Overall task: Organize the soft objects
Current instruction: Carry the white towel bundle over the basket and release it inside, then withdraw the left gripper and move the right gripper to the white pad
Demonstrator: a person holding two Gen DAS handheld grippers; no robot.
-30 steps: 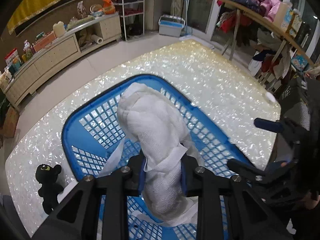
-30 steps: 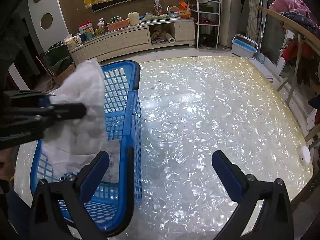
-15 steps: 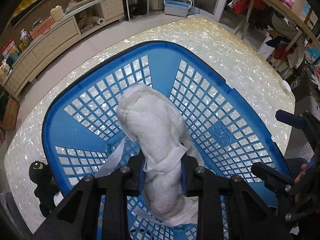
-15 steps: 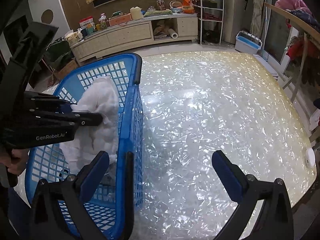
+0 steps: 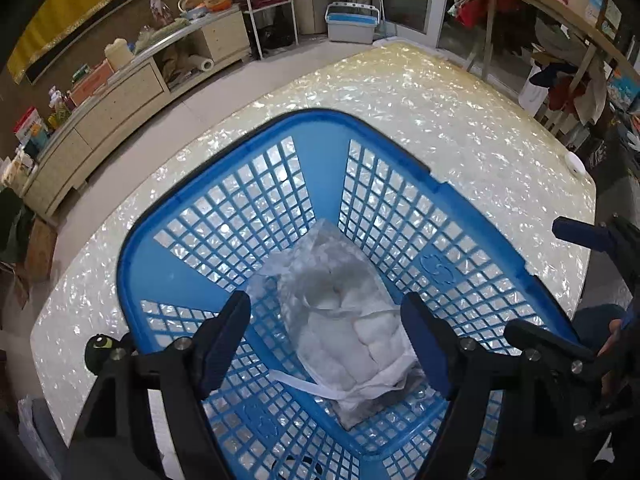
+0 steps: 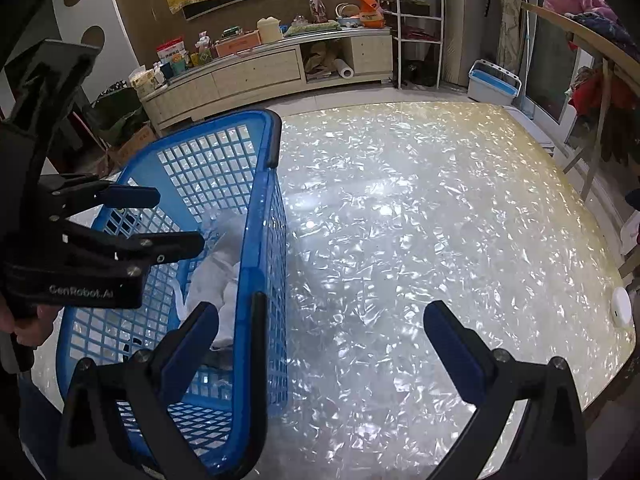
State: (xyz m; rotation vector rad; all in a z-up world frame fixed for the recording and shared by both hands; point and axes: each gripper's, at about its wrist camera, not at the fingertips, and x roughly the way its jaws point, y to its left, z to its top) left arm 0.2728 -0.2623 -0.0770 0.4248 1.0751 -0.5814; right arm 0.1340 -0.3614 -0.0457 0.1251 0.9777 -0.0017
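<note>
A white cloth bundle [image 5: 352,320] with loose straps lies on the bottom of the blue lattice basket [image 5: 304,124]; it also shows in the right wrist view [image 6: 224,272] inside the basket [image 6: 264,240]. My left gripper [image 5: 326,312] is open and empty, above the basket over the cloth; it shows in the right wrist view [image 6: 176,220] too. My right gripper [image 6: 320,324] is open and empty, straddling the basket's right rim near its front corner. A black plush toy [image 5: 100,350] sits on the table left of the basket, mostly hidden by my left gripper.
The basket stands on a shiny pearl-patterned table [image 6: 420,220]. A small white round device [image 6: 622,306] lies near the table's right edge. A long cabinet [image 6: 260,72] and clothes racks stand beyond the table.
My left gripper opened and let go of the white cloth, which dropped to the basket bottom. The left gripper also rose a little above the basket.
</note>
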